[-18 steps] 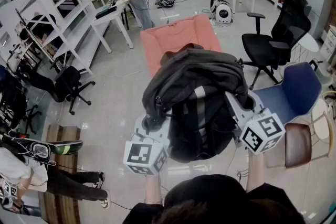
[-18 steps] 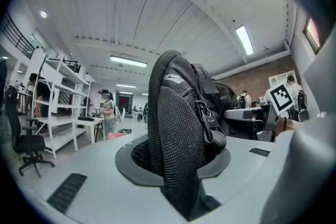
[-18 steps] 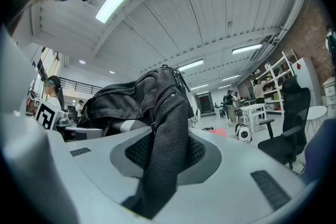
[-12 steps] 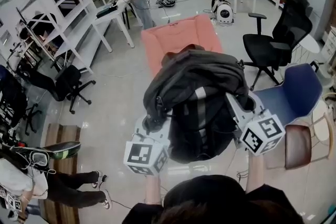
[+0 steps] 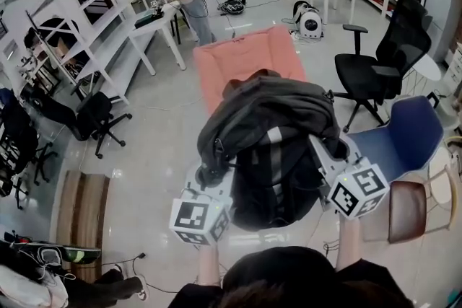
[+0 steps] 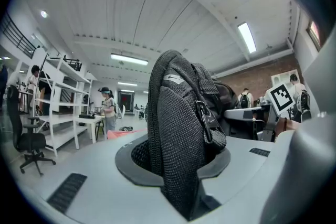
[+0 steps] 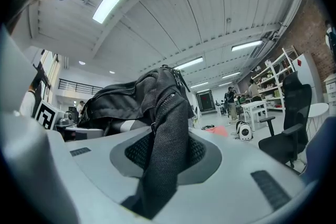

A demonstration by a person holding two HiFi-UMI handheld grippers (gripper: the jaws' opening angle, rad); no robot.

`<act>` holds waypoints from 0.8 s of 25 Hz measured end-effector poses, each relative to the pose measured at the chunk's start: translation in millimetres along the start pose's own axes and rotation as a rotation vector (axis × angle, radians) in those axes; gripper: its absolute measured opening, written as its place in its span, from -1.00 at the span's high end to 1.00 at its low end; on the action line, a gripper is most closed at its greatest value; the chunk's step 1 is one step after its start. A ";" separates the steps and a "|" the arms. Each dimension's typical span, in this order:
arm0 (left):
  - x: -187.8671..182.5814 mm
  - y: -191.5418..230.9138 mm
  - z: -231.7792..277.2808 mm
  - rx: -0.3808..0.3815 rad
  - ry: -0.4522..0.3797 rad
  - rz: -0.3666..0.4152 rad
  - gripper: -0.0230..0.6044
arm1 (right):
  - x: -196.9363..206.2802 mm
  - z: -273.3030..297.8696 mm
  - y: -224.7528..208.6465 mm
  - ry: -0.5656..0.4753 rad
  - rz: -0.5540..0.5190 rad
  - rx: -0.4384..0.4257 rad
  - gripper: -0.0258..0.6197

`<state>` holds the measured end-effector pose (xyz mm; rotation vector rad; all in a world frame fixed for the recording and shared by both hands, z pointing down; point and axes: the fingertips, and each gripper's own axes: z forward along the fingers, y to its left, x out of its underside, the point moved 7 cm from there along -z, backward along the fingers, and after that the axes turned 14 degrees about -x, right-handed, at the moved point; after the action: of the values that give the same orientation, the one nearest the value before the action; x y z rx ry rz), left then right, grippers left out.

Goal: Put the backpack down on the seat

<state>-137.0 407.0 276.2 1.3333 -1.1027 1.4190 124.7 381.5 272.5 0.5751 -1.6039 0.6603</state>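
Bright ceiling strip light, fisheye edges

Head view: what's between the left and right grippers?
The black backpack fills the whole stretch between left gripper and right gripper in the head view; each gripper view shows a mesh strap clamped in its jaws.

backpack: black with a pale grey centre stripe, top slumped; hung upright in the air
shoulder straps: black mesh, taut, carried its weight
pink padded seat: was beyond the backpack, near end hidden behind it
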 end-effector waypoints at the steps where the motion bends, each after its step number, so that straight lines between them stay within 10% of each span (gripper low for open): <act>1: 1.5 -2.2 0.4 -0.003 0.002 -0.002 0.51 | 1.0 -1.3 -2.1 0.000 0.003 -0.003 0.60; 20: 26.6 32.9 93.9 -0.024 0.059 -0.043 0.52 | 24.7 83.9 -70.0 0.050 0.056 -0.019 0.60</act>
<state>-149.2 308.8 304.5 1.2825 -1.0435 1.4006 110.9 272.8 296.0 0.4977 -1.5822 0.6952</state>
